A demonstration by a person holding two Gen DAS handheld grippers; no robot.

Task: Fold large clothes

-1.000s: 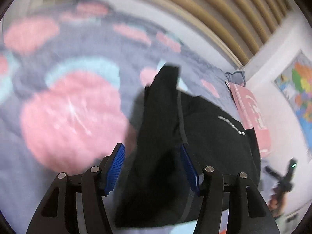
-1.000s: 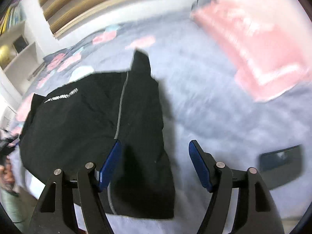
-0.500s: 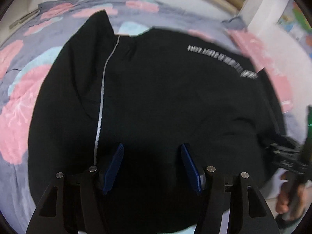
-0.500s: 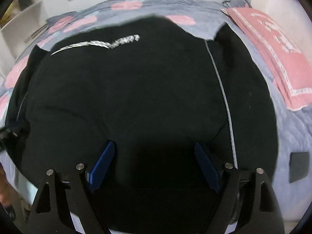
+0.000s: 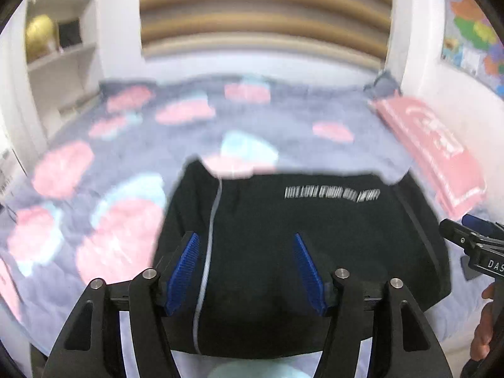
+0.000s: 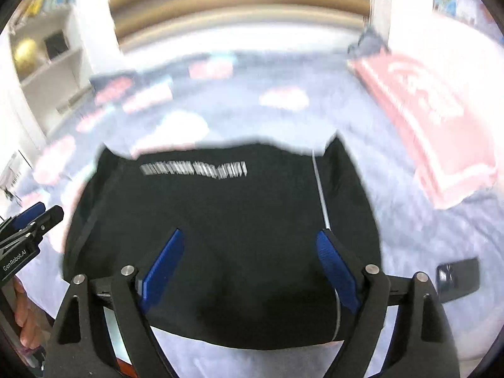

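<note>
A black garment with a line of white lettering and a thin grey stripe lies folded and flat near the front edge of the bed; it also shows in the right wrist view. My left gripper is open and empty, held above the garment's near left part. My right gripper is open and empty, held above its near right part. Each gripper shows at the edge of the other's view: the right one and the left one.
The bed has a grey quilt with pink and pale blue patches. A pink pillow lies at the right by the wall. A dark flat phone-like object lies on the quilt right of the garment. White shelves stand at the left.
Both grippers have drawn back and up from the garment, so it looks smaller and the far bed and wall show. Both stayed open. The garment lies as before.
</note>
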